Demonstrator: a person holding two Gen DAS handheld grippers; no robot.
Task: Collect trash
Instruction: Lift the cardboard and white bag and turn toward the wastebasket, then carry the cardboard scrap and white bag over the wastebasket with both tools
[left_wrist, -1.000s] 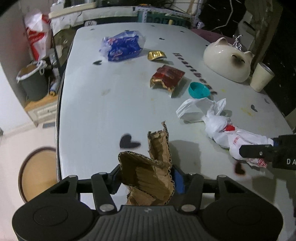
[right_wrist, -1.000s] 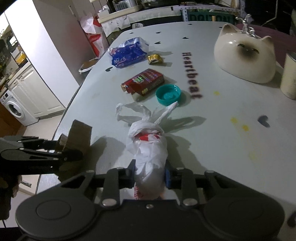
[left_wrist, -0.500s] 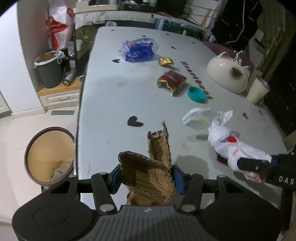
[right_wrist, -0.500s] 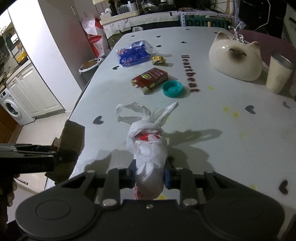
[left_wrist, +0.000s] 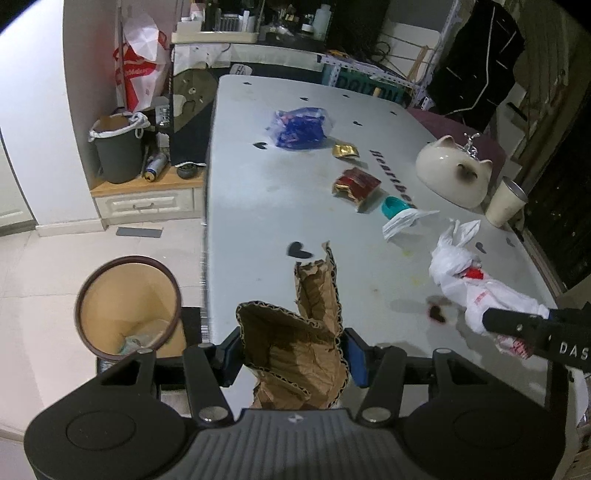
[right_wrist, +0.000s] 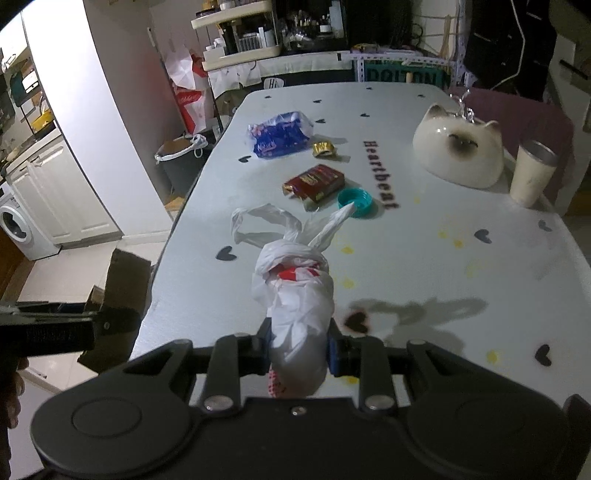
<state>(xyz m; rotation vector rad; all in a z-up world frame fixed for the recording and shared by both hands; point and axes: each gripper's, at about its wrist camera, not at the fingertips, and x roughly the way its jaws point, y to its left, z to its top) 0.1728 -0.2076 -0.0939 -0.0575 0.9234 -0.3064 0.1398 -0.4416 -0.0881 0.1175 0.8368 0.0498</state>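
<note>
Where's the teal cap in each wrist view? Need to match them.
Left wrist: teal cap right of centre, mid-height, partly behind a white plastic bag handle.
Right wrist: teal cap just right of centre, upper middle, behind a bag handle tip.
Shared landmark: red wrapper, just left of the cap in both.
</note>
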